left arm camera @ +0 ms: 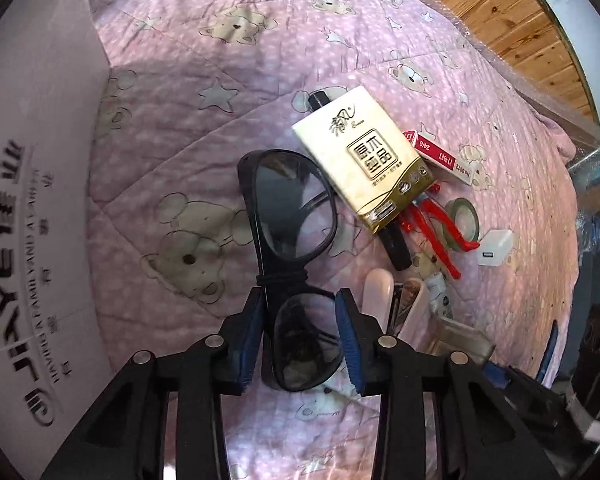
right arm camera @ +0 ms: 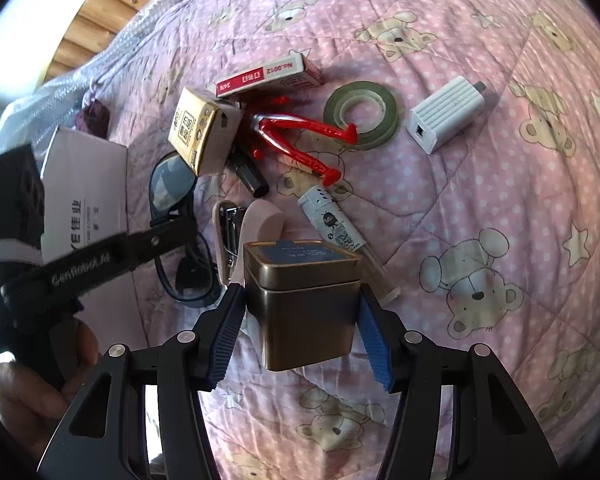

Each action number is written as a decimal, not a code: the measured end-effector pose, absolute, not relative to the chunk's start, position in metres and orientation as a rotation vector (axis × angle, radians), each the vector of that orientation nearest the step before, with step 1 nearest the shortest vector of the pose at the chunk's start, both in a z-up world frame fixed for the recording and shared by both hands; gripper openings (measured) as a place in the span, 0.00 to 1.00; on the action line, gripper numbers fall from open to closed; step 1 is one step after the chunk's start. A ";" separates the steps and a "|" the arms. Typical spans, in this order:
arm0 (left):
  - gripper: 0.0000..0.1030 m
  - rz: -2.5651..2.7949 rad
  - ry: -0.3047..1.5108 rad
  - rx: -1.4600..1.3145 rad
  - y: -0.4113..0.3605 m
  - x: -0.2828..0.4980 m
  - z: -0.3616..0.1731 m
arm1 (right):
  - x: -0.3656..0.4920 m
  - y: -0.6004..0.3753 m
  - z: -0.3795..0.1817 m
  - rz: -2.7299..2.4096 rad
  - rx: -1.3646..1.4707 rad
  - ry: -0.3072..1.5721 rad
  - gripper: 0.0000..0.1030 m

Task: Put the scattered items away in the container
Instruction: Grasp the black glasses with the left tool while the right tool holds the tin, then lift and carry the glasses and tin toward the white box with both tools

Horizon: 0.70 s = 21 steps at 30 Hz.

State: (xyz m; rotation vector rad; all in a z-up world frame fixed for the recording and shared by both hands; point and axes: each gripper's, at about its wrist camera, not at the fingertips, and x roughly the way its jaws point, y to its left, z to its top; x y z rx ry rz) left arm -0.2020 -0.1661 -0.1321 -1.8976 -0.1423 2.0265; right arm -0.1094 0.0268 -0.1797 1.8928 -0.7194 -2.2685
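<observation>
Nearest the lens, the left claw (left arm camera: 300, 336) brackets one lens of the black sunglasses (left arm camera: 288, 208), jaws apart, not yet clamped. The right claw (right arm camera: 300, 328) likewise stands apart around the bronze tin (right arm camera: 304, 300). The cardboard box (left arm camera: 32, 216), the likely container, sits left of the sunglasses on the pink quilt (left arm camera: 180, 80). Beside the sunglasses, the tissue pack (left arm camera: 364, 160), staple box (right arm camera: 268, 74), tape roll (right arm camera: 360, 120), red clip (right arm camera: 300, 136) and white charger (right arm camera: 444, 120) all lie outside the box; I judge tidying barely begun.

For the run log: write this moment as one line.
left gripper: open, fingers astride sunglasses | right gripper: open, fingers flanking brown tin | white box: beside sunglasses | items on pink quilt
</observation>
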 end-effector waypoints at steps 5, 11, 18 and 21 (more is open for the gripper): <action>0.34 2.040 -0.076 -1.860 -0.156 -0.203 -0.130 | -0.107 0.029 -0.178 -2.269 1.901 -0.702 0.57; 0.22 2.045 -0.058 -1.820 -0.156 -0.194 -0.115 | -0.099 0.031 -0.168 -2.285 1.894 -0.661 0.54; 0.10 2.047 -0.014 -1.792 -0.156 -0.182 -0.101 | -0.088 0.037 -0.159 -2.307 1.886 -0.674 0.54; 0.08 2.065 0.051 -1.776 -0.155 -0.172 -0.091 | -0.084 0.039 -0.158 -2.316 1.888 -0.670 0.54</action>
